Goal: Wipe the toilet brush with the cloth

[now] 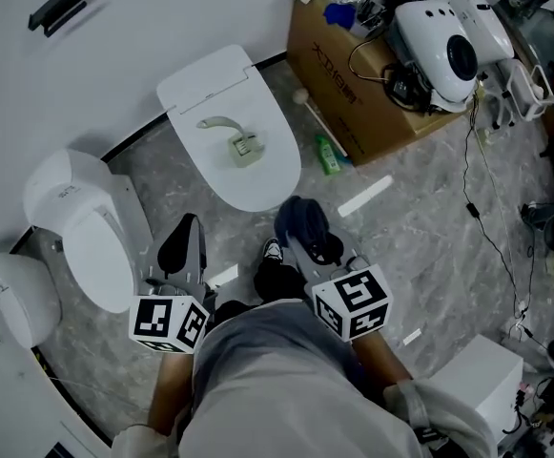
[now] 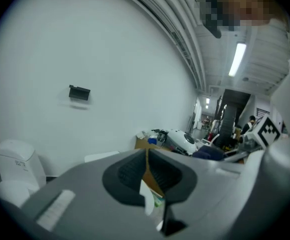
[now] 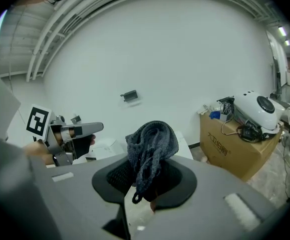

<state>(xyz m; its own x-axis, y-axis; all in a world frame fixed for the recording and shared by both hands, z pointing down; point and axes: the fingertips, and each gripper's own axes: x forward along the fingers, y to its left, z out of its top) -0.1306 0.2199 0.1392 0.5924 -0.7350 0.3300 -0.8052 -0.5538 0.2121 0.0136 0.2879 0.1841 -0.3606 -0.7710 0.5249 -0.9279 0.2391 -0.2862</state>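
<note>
My right gripper (image 3: pixel 145 179) was clamped on the dark cloth (image 3: pixel 152 141); my left gripper (image 2: pixel 146 171) had its jaws together on nothing. The toilet brush (image 1: pixel 235 135) lay on the closed toilet lid (image 1: pixel 257 184), well apart from both. I judged wiping not yet begun, with approach and contact outstanding.

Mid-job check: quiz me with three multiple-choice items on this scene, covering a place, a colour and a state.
1. Where does the brush lie? A on the closed toilet lid; B on the cardboard box; C on the floor.
2. What colour is the cloth? A white; B dark blue-grey; C green.
3. The left gripper is: A shut on the brush; B wide open; C shut, empty.
1 A: the head view shows it on the lid. 2 B: it hangs dark from the right gripper. 3 C: its jaws meet with nothing between.
</note>
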